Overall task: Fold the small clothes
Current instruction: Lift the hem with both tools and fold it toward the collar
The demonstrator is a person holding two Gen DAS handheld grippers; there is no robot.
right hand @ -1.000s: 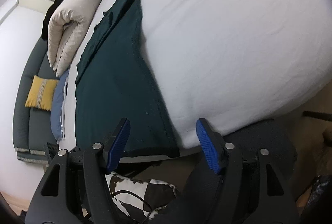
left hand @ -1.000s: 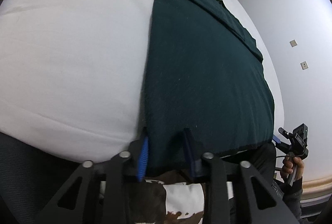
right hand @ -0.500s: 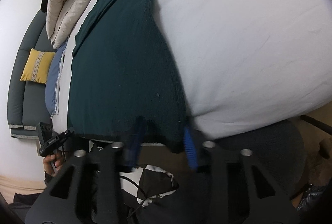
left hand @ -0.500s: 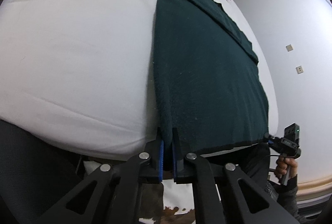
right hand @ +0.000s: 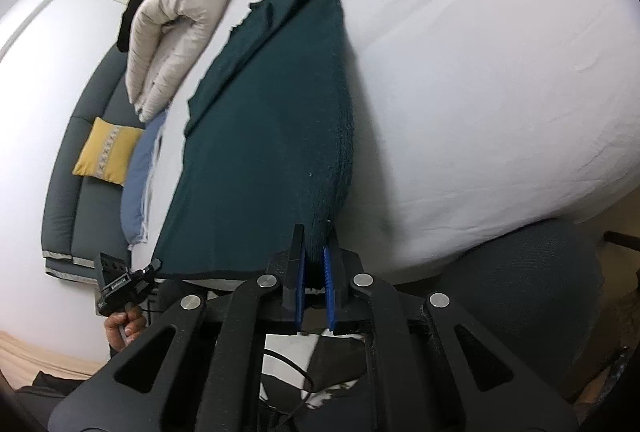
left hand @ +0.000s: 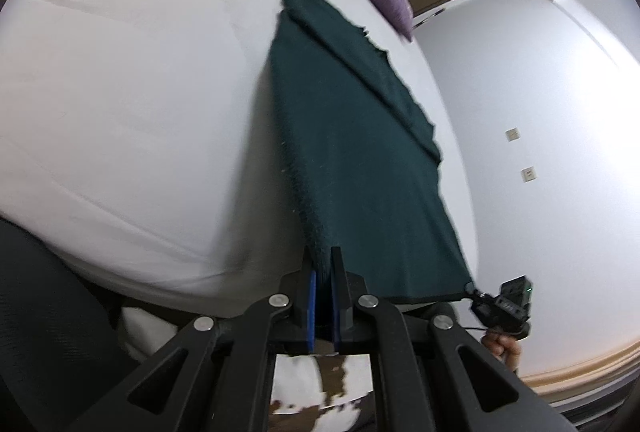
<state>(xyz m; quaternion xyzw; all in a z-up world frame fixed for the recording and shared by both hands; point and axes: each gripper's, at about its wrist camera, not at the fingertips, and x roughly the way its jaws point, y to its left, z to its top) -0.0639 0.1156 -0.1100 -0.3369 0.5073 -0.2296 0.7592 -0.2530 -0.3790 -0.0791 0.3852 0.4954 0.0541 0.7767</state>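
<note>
Left gripper (left hand: pixel 323 264): jaws pinched tight on near corner of dark green garment (left hand: pixel 360 160). Right gripper (right hand: pixel 316 240): likewise clamped on opposite near corner, cloth between blue pads (right hand: pixel 329 284). Garment spread over white bed (left hand: pixel 120 104).

soft daylight, fisheye edges warped, slight blur

A home bedroom: white bed (left hand: pixel 120 112), rolled duvet (right hand: pixel 168 32), grey sofa (right hand: pixel 68 200).
</note>
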